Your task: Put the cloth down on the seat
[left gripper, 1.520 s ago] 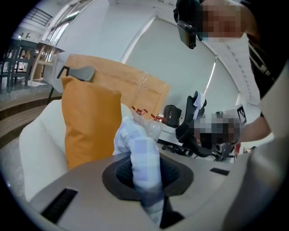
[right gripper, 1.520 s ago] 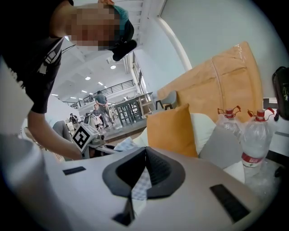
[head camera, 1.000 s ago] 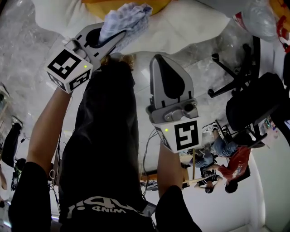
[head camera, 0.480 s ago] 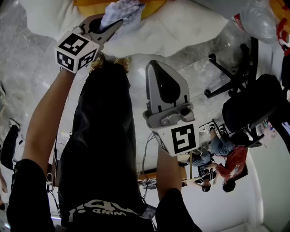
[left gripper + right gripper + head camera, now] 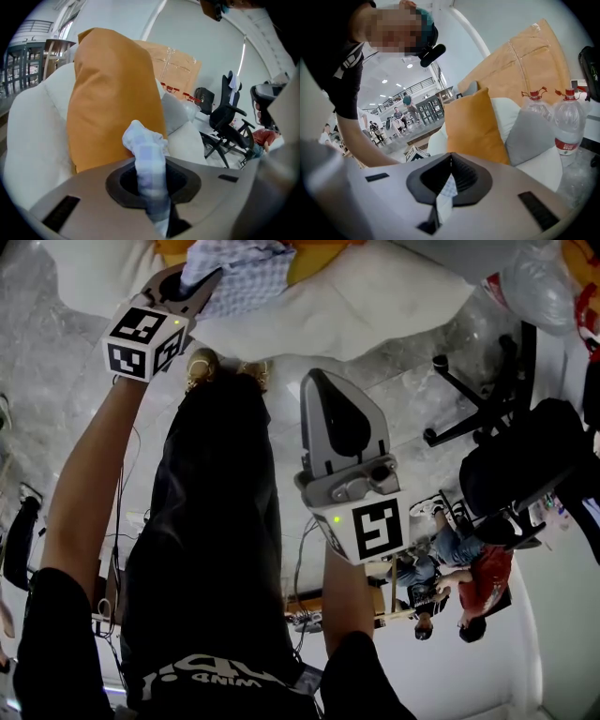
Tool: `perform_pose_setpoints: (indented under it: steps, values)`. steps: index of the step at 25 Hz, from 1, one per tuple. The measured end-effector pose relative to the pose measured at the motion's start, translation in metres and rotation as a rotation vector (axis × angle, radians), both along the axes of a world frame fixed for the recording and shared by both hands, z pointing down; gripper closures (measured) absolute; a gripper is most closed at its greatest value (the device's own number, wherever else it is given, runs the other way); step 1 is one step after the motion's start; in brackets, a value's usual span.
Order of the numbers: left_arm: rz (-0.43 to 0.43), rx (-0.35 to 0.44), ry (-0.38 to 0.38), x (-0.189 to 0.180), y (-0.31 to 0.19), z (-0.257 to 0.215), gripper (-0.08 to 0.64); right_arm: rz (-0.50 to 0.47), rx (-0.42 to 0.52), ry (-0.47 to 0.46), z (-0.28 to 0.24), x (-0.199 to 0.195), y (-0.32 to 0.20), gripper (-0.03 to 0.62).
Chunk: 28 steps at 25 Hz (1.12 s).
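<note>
The left gripper (image 5: 192, 285) clamps a checked cloth (image 5: 242, 270) over the white sofa seat (image 5: 375, 296), just before an orange cushion (image 5: 108, 93); the right gripper (image 5: 319, 382) hangs nearer the person, jaws together, empty

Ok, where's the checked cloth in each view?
Head view: cloth at top, left of centre, clamped in the left tool.
Left gripper view: cloth low centre, between the jaws.
Right gripper view: not clearly in it; a checked patch behind the right tool's shut tips, unidentifiable.
Shared landmark: orange cushion.
</note>
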State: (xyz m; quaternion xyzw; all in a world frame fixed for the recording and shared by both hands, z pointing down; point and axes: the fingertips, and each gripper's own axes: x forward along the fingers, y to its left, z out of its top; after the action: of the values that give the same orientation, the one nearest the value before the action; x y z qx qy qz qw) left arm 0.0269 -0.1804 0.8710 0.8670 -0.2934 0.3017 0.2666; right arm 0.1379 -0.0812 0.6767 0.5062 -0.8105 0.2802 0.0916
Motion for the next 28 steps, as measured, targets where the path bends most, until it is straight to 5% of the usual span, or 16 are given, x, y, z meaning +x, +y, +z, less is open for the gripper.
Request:
perform_pose_setpoints:
  steps: [8, 18, 28]
  values:
    - [0.003, -0.006, -0.039, -0.006, -0.007, 0.009, 0.479, 0.008, -0.022, -0.007, 0.005, 0.002, -0.002, 0.571]
    - [-0.065, -0.027, -0.101, -0.036, -0.016, 0.011, 0.222, -0.015, -0.015, -0.025, -0.006, -0.011, -0.005, 0.571]
    - [-0.093, -0.003, -0.126, -0.061, -0.019, -0.010, 0.166, -0.027, 0.002, -0.023, -0.023, -0.026, -0.008, 0.571]
